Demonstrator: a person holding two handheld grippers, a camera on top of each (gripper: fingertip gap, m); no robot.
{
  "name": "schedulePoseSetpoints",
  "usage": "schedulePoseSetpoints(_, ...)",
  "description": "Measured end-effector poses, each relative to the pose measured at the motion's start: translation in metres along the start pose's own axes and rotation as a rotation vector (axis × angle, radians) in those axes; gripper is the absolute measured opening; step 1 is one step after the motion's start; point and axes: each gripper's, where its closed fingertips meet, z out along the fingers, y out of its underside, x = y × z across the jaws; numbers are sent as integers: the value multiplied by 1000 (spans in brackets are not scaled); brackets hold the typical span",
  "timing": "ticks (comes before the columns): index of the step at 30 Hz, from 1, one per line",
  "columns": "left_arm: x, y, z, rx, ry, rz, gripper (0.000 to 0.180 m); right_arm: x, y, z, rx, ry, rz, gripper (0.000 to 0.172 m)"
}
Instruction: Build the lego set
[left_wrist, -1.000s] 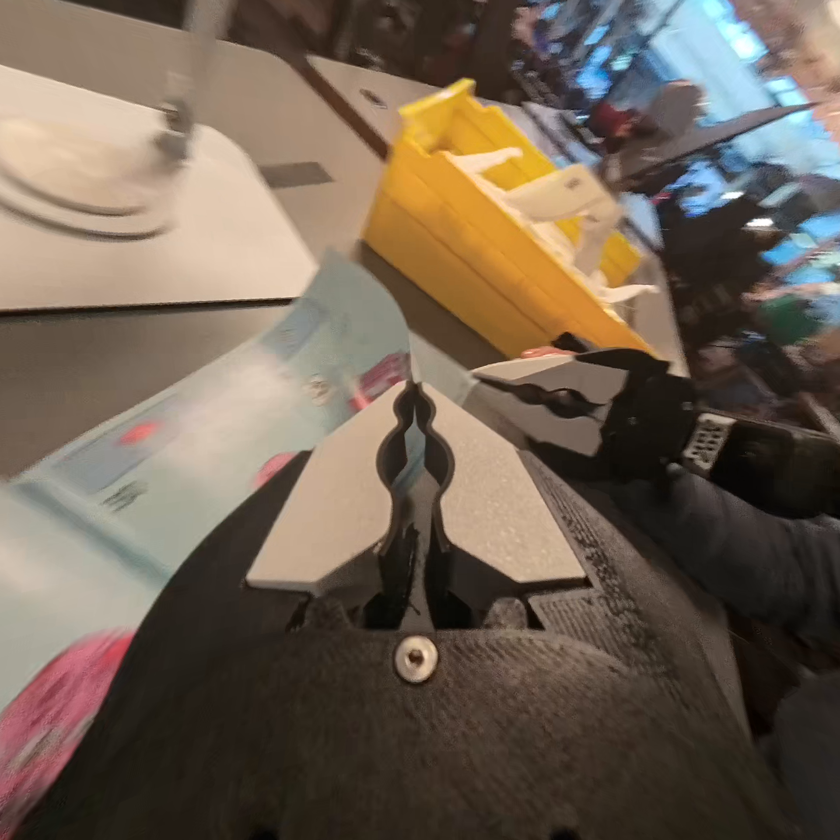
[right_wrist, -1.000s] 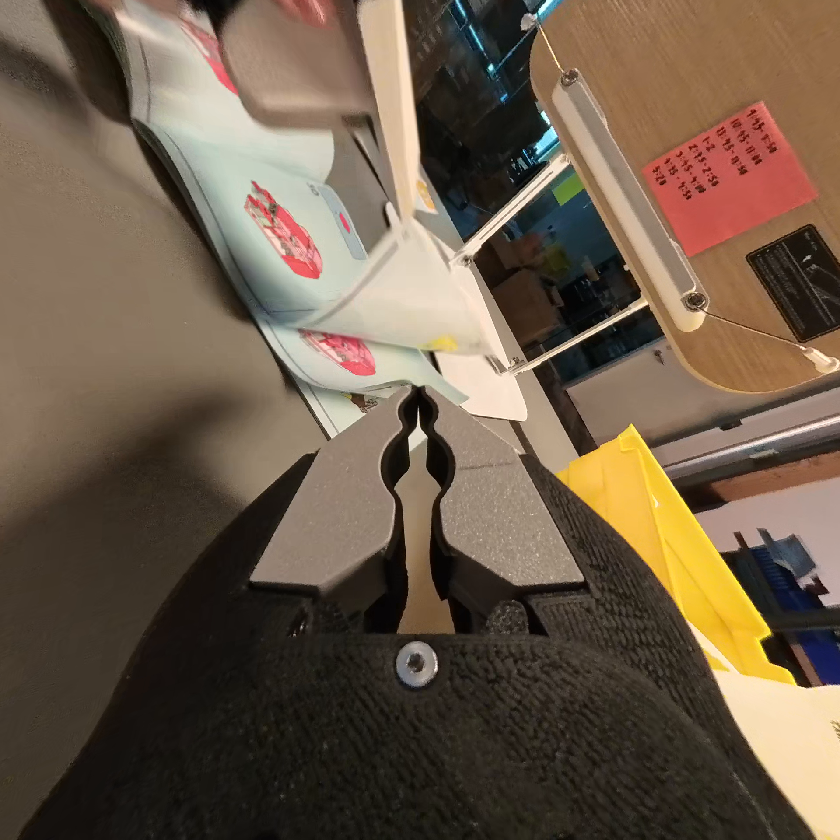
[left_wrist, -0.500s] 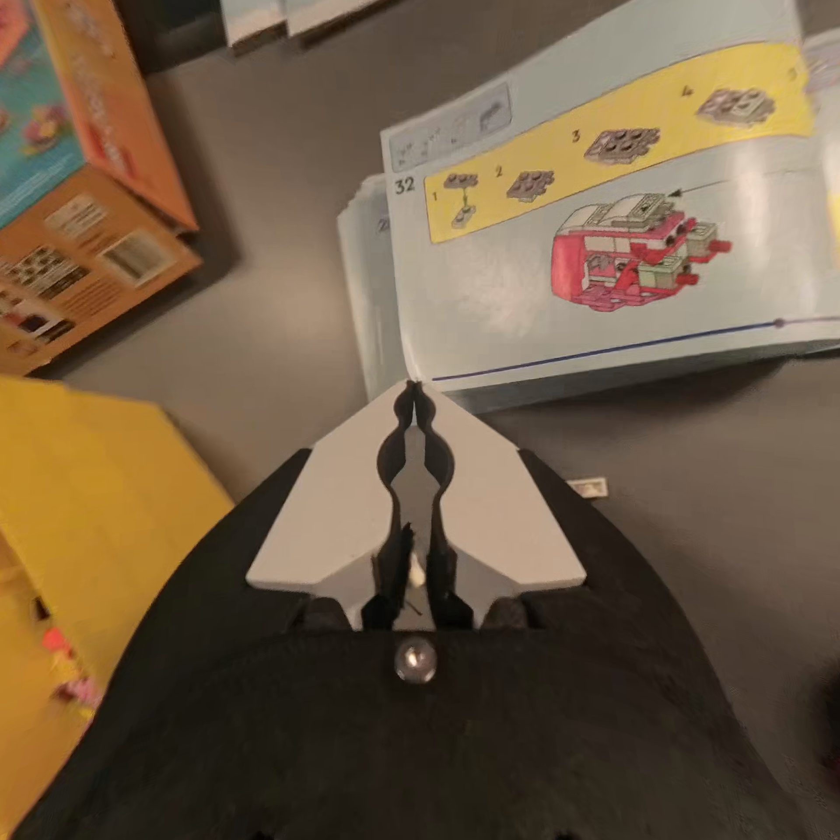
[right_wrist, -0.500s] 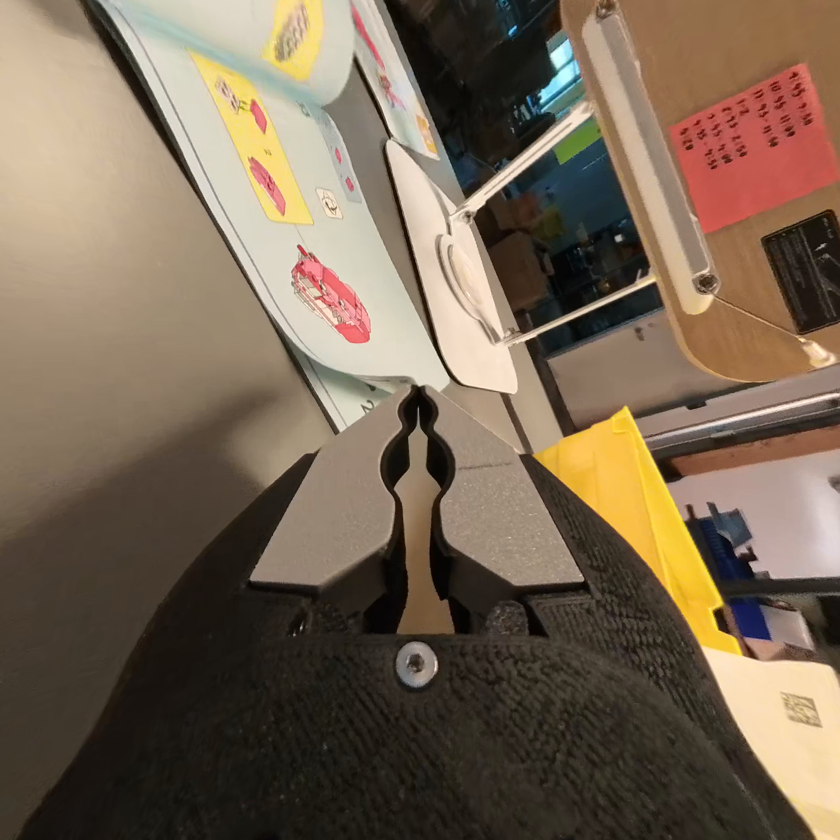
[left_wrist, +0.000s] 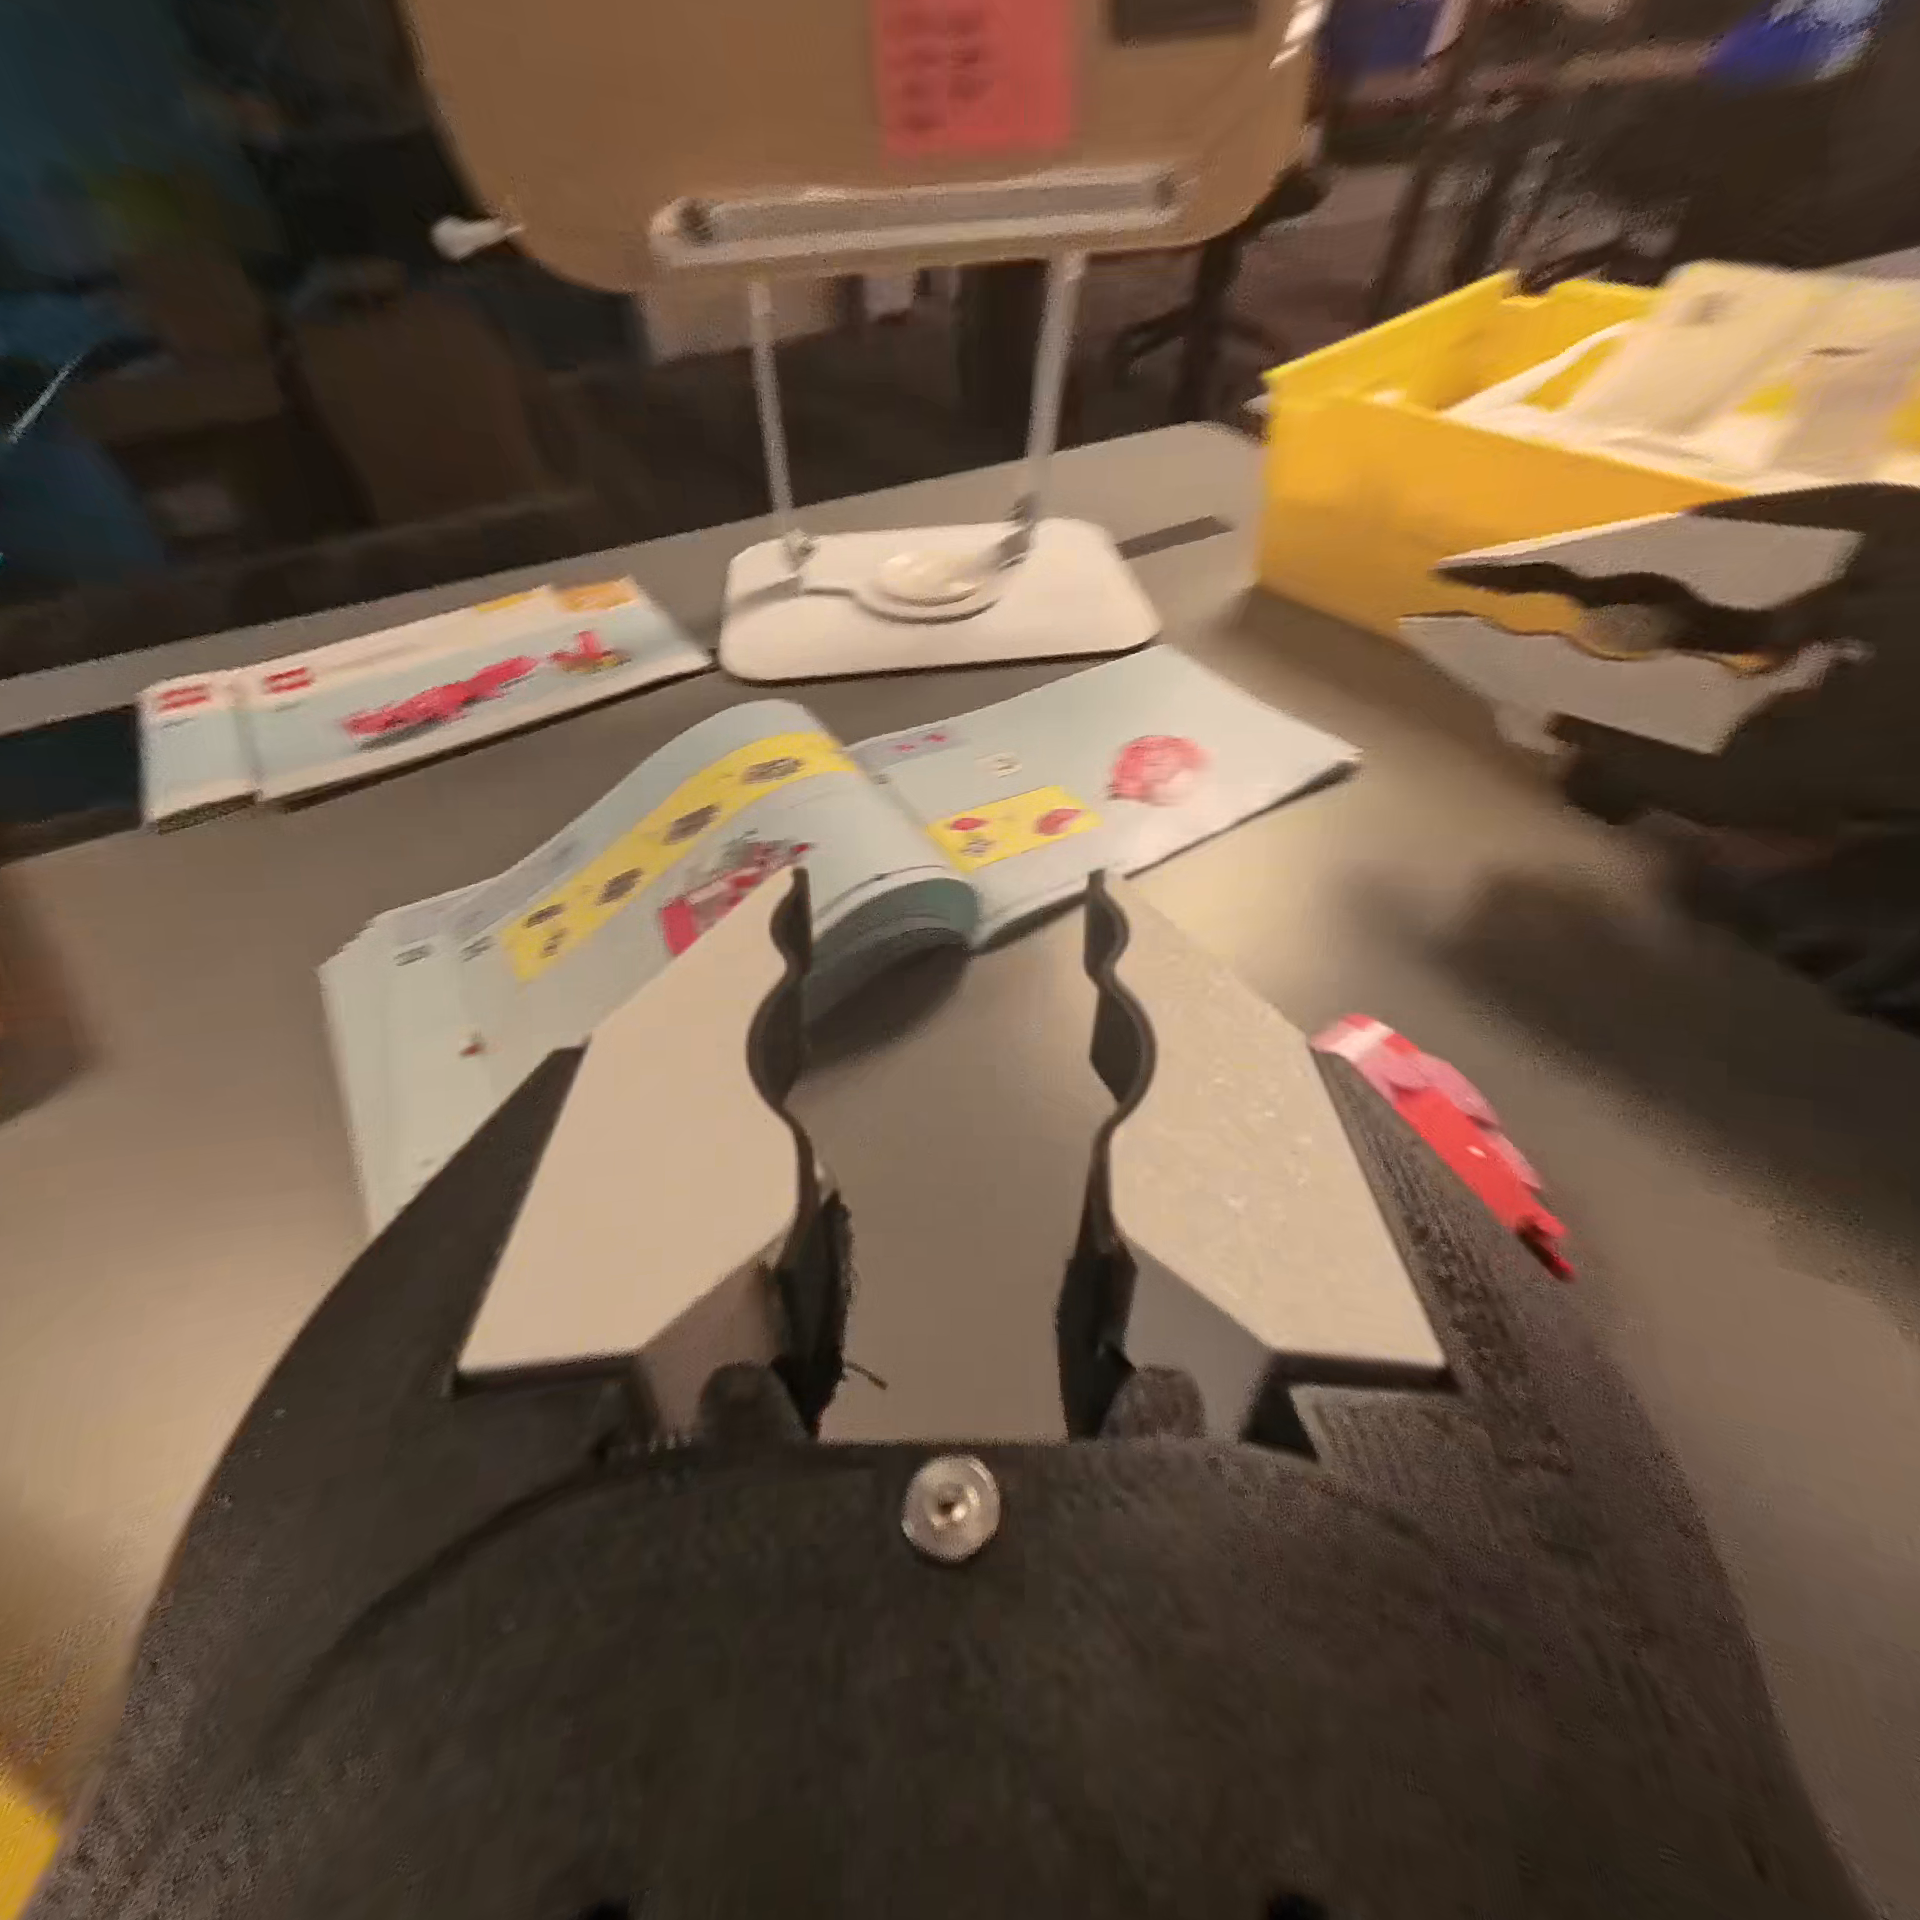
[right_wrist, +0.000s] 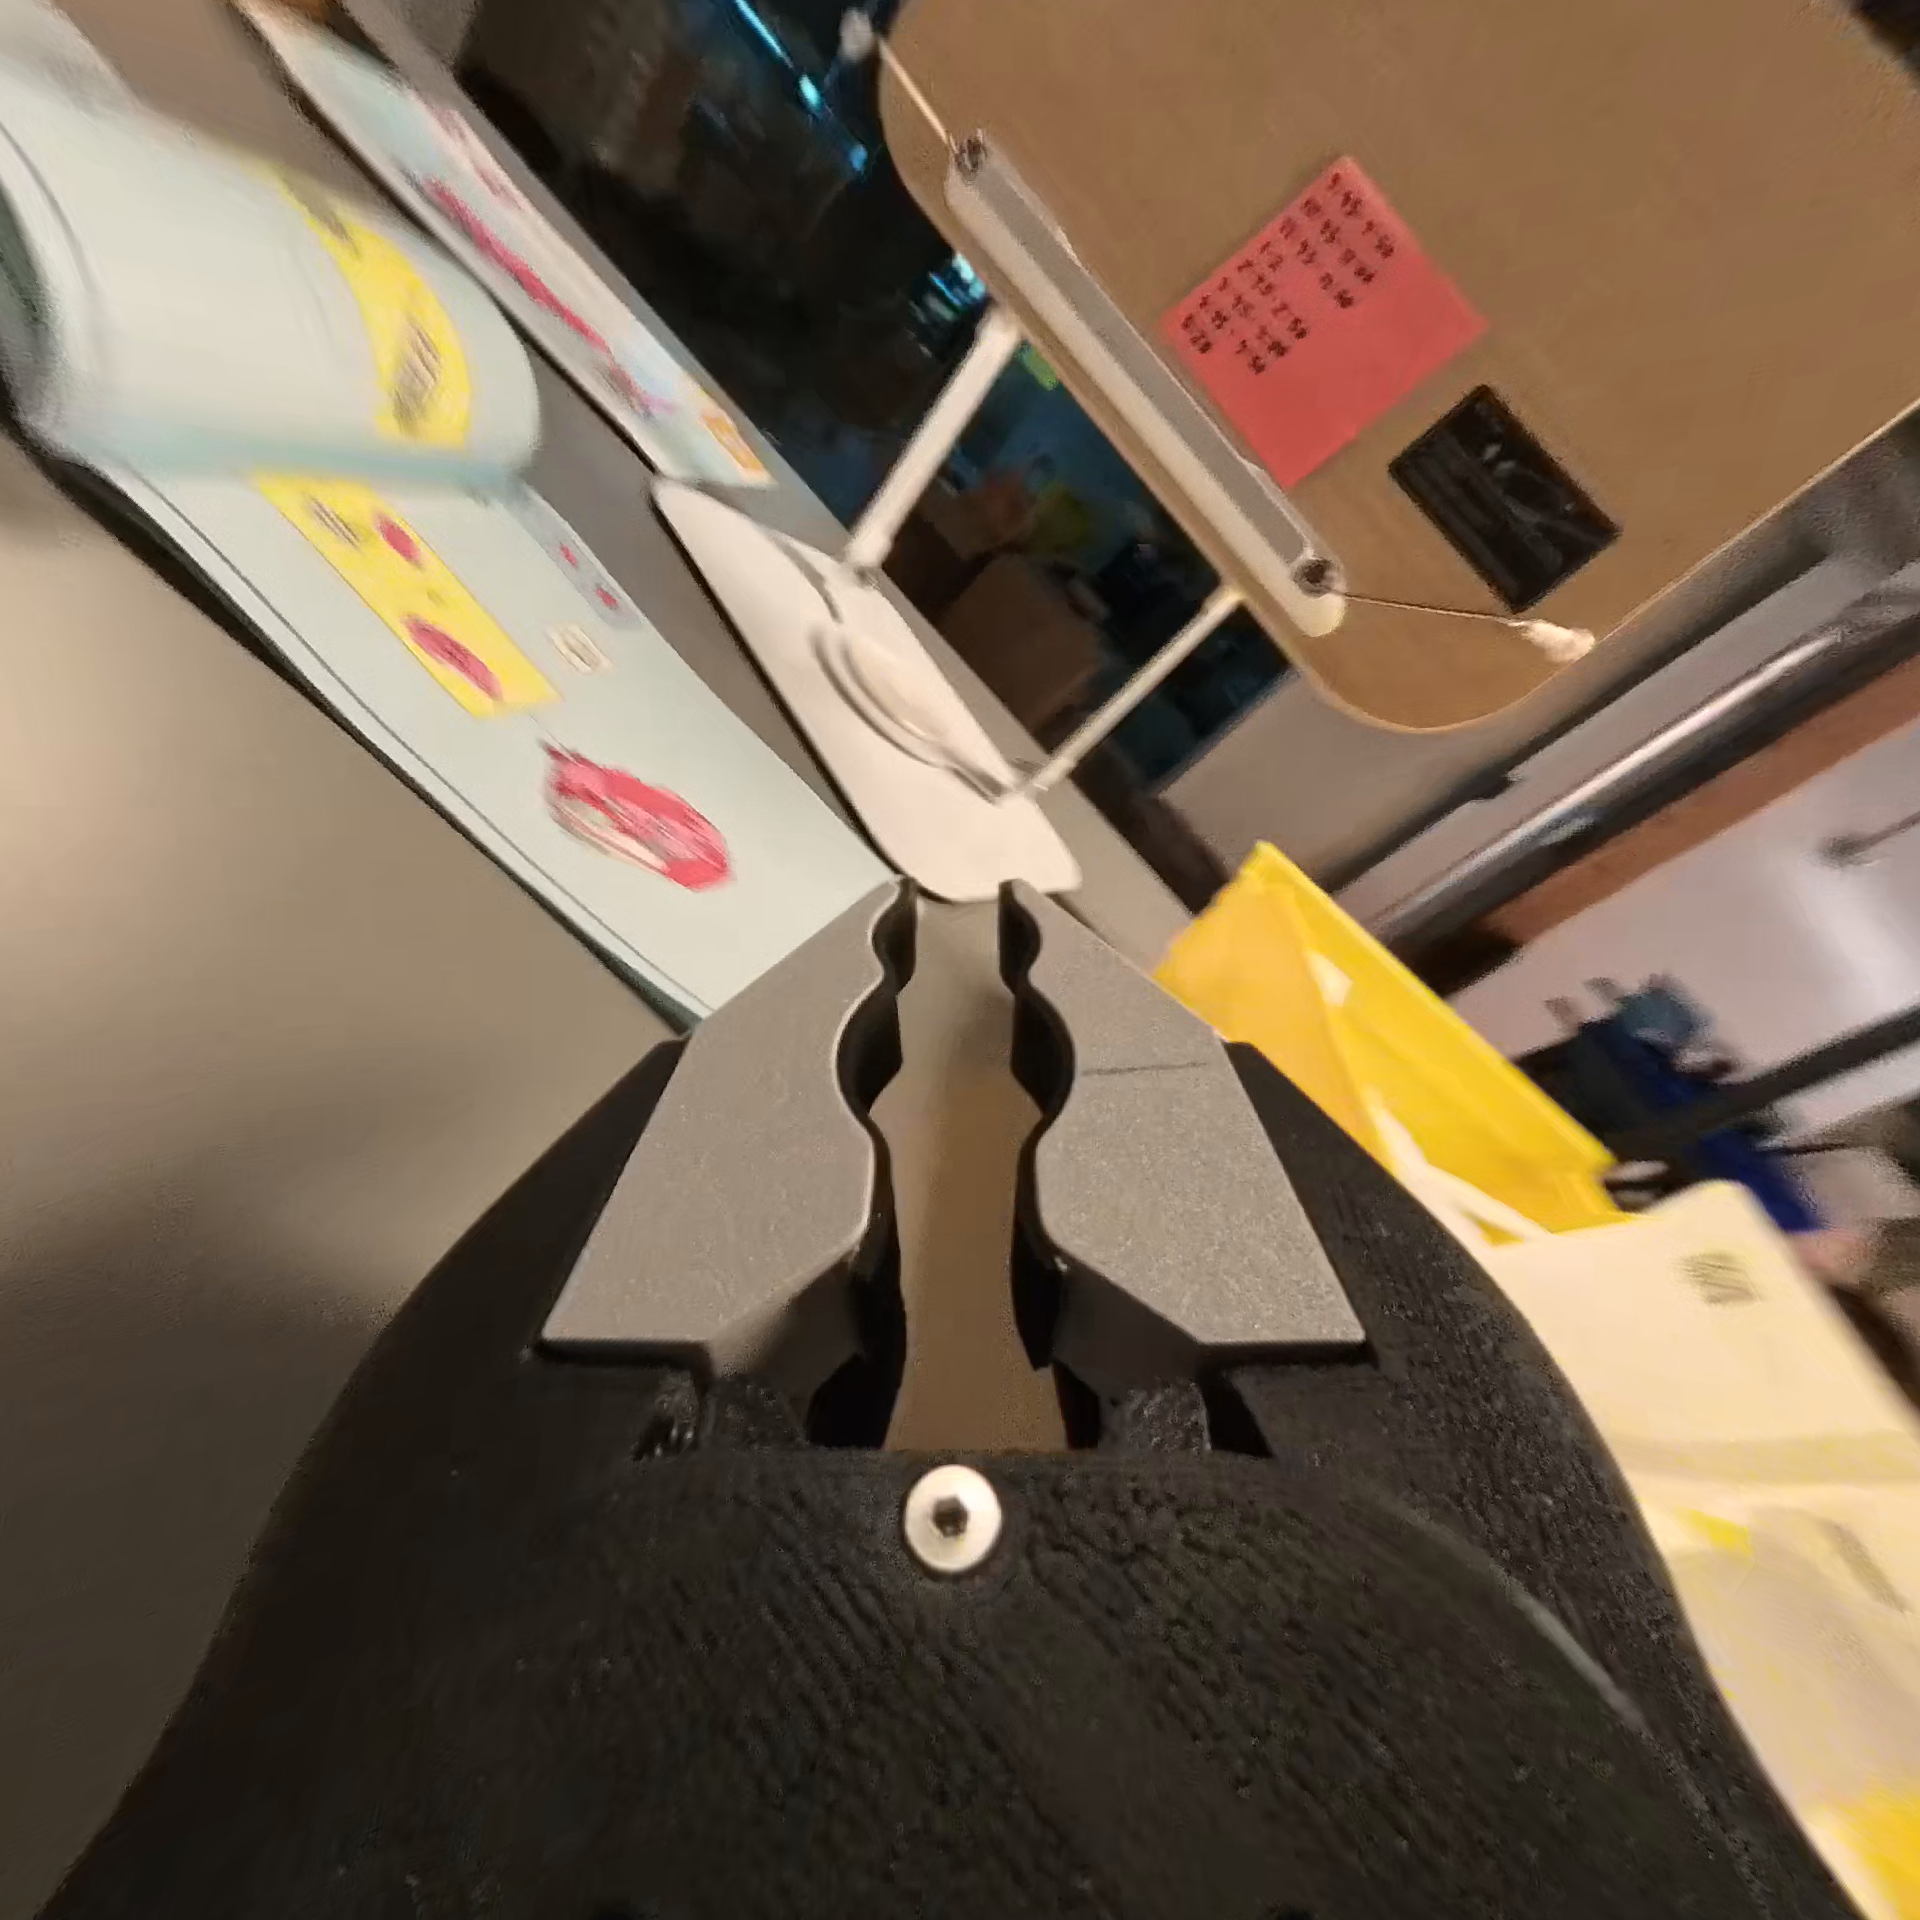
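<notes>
My left gripper (left_wrist: 945, 894) is open wide and empty, low over the grey table (left_wrist: 1039, 1195). Just beyond its fingertips lies an open pale-blue instruction booklet (left_wrist: 1091, 790) with its left pages curled up. A small red piece (left_wrist: 1434, 1122) lies on the table to the right of its right finger. My right gripper (right_wrist: 958, 899) is open by a narrow gap with nothing between its pads. It also shows in the left wrist view (left_wrist: 1455, 603) at the right, in front of the yellow bin (left_wrist: 1382, 488). In the right wrist view the booklet (right_wrist: 665, 727) lies to the left of that gripper.
A white stand base (left_wrist: 935, 603) with two thin posts carries a wooden board (left_wrist: 727, 104) behind the booklet. A second booklet (left_wrist: 416, 696) lies at the back left. The yellow bin (right_wrist: 1371, 1018) holds pale paper bags (right_wrist: 1714, 1403) at the right.
Both grippers were shut and have opened, the left wide and the right slightly. The left view swung from looking down on the booklet to looking across the table. The lifted page has dropped back.
</notes>
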Motion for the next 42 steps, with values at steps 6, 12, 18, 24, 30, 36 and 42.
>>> schedulePoseSetpoints(6, 28, 10, -19, 172, 61, 160, 46, -97, -74, 32, -19, -558, 449, 11)
schedulePoseSetpoints(12, 40, 13, -18, 212, 85, 275, 42, -152, -88, 89, -254, -858, 700, 27)
schedulePoseSetpoints(18, 41, 11, -17, 226, 113, 232, 42, -181, -79, 101, -355, -897, 573, 33)
schedulePoseSetpoints(24, 43, 10, -18, 239, 136, 194, 42, -184, -75, 101, -308, -851, 373, 29)
schedulePoseSetpoints(30, 39, 7, -19, 270, 130, 167, 43, -136, -93, 94, -175, -723, 518, 40)
schedulePoseSetpoints(36, 36, 4, -23, 297, 149, 115, 45, -28, -98, 24, 211, -246, 805, 39)
schedulePoseSetpoints(42, 41, 5, -24, 303, 160, 142, 45, -9, -75, -25, 295, 50, 736, 40)
